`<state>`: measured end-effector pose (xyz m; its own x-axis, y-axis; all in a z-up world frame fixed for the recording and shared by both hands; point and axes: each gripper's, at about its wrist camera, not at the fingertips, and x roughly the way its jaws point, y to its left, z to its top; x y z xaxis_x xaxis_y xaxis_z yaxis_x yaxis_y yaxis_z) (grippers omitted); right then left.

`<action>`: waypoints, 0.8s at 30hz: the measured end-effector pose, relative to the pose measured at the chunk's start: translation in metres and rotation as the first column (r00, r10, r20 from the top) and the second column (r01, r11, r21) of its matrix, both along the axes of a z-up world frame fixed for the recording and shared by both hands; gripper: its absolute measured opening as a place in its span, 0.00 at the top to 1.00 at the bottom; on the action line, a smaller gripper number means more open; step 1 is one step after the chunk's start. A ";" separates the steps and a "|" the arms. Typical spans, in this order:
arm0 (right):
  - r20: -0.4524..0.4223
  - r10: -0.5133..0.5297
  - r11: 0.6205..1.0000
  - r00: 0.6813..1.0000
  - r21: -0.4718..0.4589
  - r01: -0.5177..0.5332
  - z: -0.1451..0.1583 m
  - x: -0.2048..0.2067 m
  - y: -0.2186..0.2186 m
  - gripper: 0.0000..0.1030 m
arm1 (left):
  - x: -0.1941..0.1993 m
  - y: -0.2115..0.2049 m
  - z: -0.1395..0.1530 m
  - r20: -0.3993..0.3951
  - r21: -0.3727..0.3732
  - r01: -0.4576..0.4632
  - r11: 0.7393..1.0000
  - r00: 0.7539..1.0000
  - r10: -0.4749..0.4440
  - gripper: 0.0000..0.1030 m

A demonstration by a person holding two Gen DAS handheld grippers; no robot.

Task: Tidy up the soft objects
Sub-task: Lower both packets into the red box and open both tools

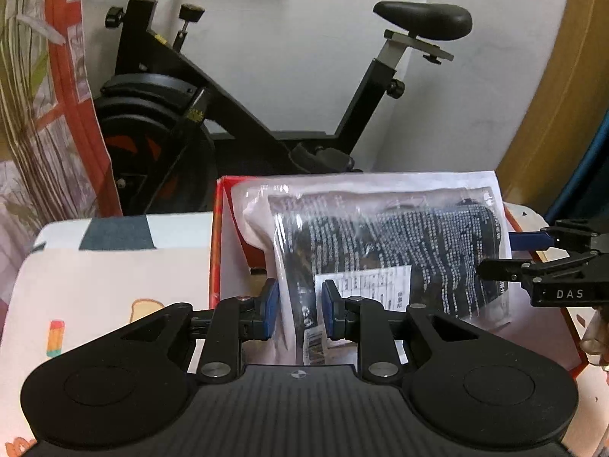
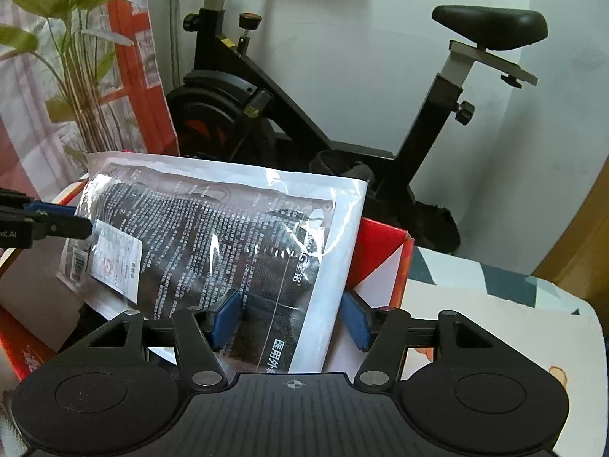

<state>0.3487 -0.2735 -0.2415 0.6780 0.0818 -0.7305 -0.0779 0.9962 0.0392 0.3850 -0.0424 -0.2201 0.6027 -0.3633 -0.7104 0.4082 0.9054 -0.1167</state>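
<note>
Blue pads of the left gripper (image 1: 299,314) sit closest in the left wrist view, pinched on the lower edge of a clear plastic packet (image 1: 384,251) that holds a dark garment printed with white text. That packet stands half inside a red cardboard box (image 1: 219,236), its top edge above the box rim. From the right wrist view, the right gripper (image 2: 291,320) straddles the packet's other end: its jaws stand apart, with the left pad against the plastic and the right pad clear of the packet's white edge, so it is not clamping.

Only the left wrist view shows the white label low on the packet between the left gripper's pads. Only the right wrist view shows a leafy plant (image 2: 72,57) behind the box on the left. Both views show an exercise bike (image 1: 228,106) behind the box, and a patterned cloth (image 1: 106,285) beside the box.
</note>
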 end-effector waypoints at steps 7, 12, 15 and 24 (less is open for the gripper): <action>0.000 0.004 1.000 1.000 0.020 -0.004 0.007 -0.001 -0.005 0.28 | -0.002 0.005 0.013 0.037 -0.028 -0.021 0.999 0.999 0.022 0.76; 0.001 0.004 1.000 1.000 0.031 -0.004 0.012 -0.004 -0.008 0.26 | -0.002 -0.003 0.014 0.041 -0.045 -0.009 0.999 0.999 0.010 0.76; 0.014 0.025 0.999 1.000 0.043 -0.026 0.015 -0.008 -0.008 0.33 | -0.004 -0.013 0.011 0.038 -0.047 0.025 0.999 0.999 -0.024 0.76; -0.016 0.077 0.997 0.997 0.010 -0.077 0.007 0.010 0.000 0.75 | -0.008 -0.023 0.006 0.040 -0.053 0.062 0.997 0.997 -0.060 0.76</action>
<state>0.3590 -0.2735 -0.2348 0.6574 0.1407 -0.7403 -0.1538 0.9868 0.0509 0.3769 -0.0657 -0.2140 0.6047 -0.4373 -0.6657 0.4674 0.8716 -0.1479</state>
